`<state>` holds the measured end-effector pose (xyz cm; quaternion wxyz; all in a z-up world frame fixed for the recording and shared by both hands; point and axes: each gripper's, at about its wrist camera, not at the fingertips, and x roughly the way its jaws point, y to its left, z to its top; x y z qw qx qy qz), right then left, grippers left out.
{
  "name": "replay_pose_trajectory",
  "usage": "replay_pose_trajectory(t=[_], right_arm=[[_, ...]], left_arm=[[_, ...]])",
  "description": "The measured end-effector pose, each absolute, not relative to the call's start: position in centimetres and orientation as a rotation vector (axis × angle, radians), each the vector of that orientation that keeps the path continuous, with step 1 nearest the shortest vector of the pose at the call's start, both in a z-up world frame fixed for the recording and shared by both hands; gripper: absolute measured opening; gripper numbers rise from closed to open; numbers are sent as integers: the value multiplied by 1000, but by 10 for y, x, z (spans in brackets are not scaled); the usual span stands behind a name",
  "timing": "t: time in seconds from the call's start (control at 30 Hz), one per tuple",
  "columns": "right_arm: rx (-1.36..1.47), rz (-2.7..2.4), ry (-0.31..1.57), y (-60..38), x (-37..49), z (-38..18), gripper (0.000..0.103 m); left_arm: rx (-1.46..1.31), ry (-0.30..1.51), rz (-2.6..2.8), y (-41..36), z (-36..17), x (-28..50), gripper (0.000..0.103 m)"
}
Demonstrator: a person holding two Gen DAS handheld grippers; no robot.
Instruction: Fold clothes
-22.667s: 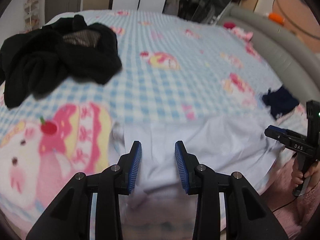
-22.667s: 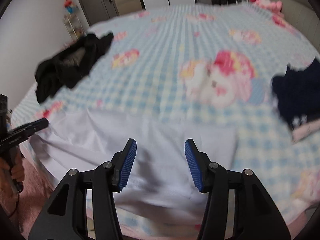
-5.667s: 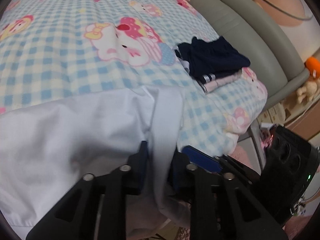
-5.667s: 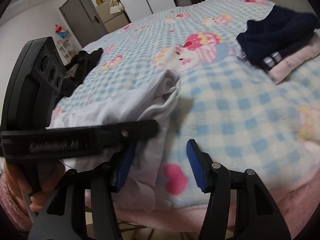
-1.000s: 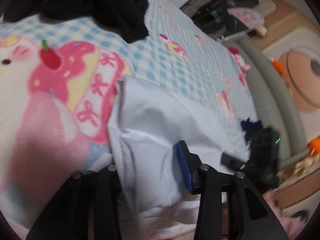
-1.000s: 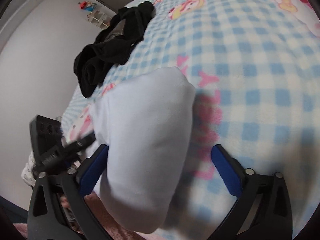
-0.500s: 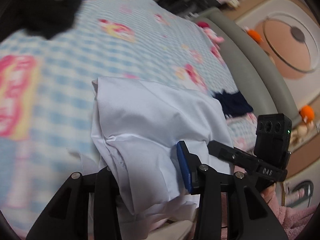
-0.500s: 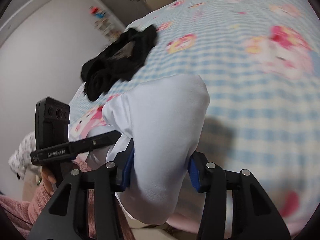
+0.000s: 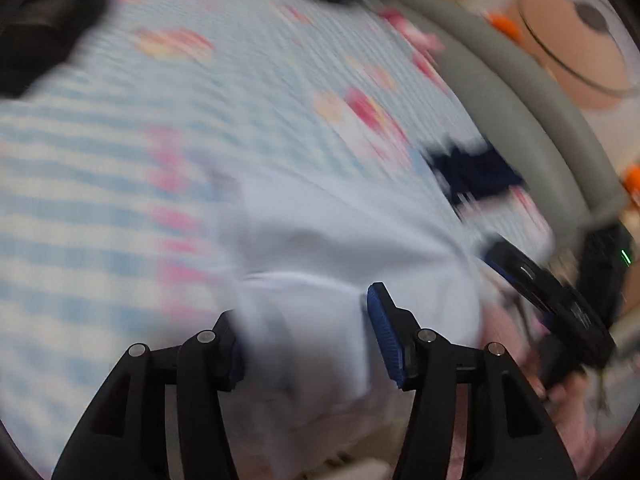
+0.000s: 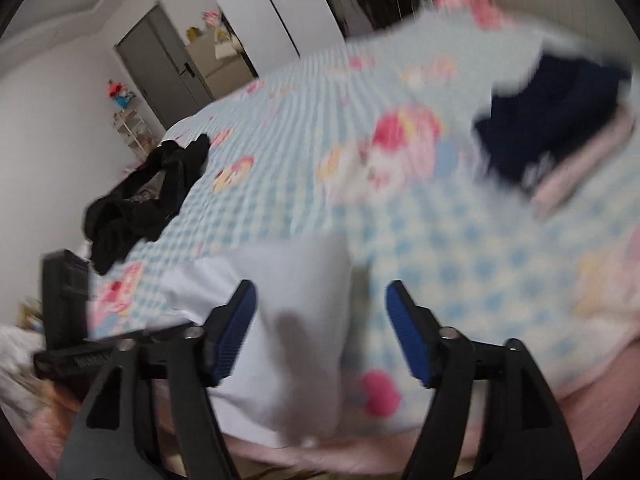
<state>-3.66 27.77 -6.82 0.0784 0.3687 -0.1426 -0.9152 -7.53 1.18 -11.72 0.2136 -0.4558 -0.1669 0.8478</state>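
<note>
Folded white garment at the near edge of the bed, both claws open around it.

The white garment [image 10: 288, 320] is one pale, smooth bundle, folded thick with a rounded edge, lying on the checked blue bed cover [image 10: 460, 240] at 6 o'clock. The right claw [image 10: 320, 336] stands wide open, and its blue pads [image 10: 234, 328] do not press the cloth. The left claw [image 9: 308, 340] is open too; the garment [image 9: 340, 248] lies between its jaws, but the blur hides whether they touch it. I count one black clothes heap [image 10: 144, 200] at 9 o'clock and one dark navy pile [image 10: 552, 128] at 2 o'clock, on something pink.
</note>
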Motion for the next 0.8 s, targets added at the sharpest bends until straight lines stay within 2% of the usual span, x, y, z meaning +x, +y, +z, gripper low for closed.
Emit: replay_pose_trajectory(t=[0.07,0.13,0.3,0.5,0.63,0.7,0.77,0.8], right_arm=[[1119,-2750,-373,273,-42,-69,79],[1184,-2699,-407,271,-47,-83,79],[1315,-2564,-413,257,-50,-120,78],[1287,-2602,-420,257,-45,-118,78],[1188,-2715,-334,255,-40,-98,78],[1221,-2736,-244,251,-46,-103,78],[1254,-2754,-153,247,-52,-109,77],[1270,-2763,-106,245,-55,-112,78]], left_arm=[[-1154,-516,2481,-8,-103,-67,55],[-1086,-546,2525,-19,-92,-64,55],[-1048,-283,2493,32,-81,-59,54],[-1198,-138,2411,72,-109,-55,54],[-1242,-161,2397,59,-120,-58,54],[-1264,-170,2392,53,-125,-60,54],[-1291,-104,2441,48,-128,-61,54],[-1311,-138,2436,41,-130,-62,58]])
